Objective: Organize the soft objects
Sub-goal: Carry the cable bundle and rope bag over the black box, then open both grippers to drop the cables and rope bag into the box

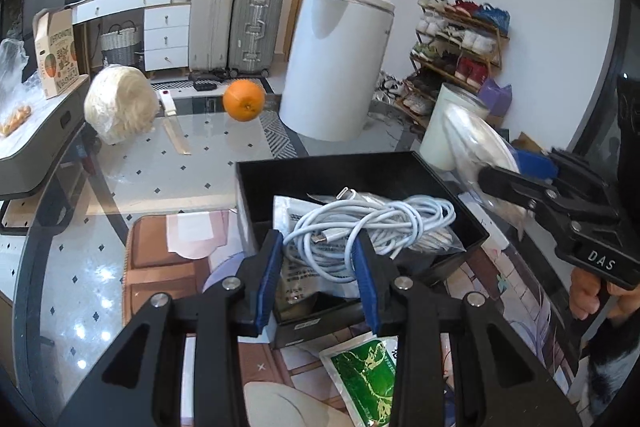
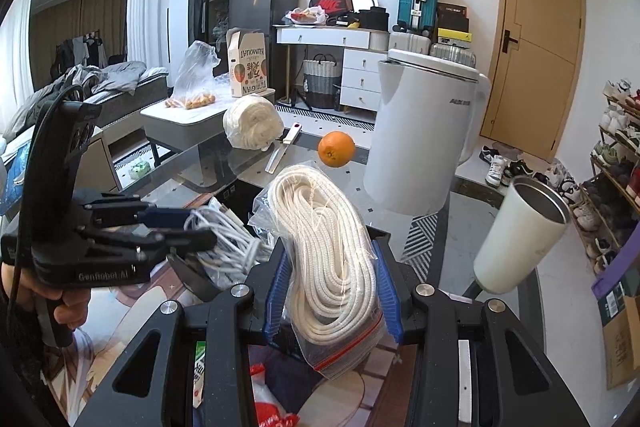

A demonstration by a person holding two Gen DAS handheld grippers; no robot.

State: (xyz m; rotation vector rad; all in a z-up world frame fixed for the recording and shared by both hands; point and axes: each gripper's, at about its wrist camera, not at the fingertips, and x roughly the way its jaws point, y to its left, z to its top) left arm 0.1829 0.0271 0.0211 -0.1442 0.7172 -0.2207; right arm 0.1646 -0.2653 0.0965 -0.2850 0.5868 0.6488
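**A:** So, what does your left wrist view show?

**B:** My left gripper [image 1: 318, 277] hangs with its jaws apart over the coiled white charging cable [image 1: 368, 227] lying in the shallow black cardboard box [image 1: 340, 169]. Nothing is held. The cable looks light, springy and loose; I'd pinch the thick middle of the bundle, not one strand.

**A:** And the right wrist view?

**B:** My right gripper [image 2: 334, 297] is clamped on the clear zip bag of coiled white rope [image 2: 320, 227], raised above the surface. Soft, light, slippery plastic, I judge, so squeezing across the rope's bulk suits it.
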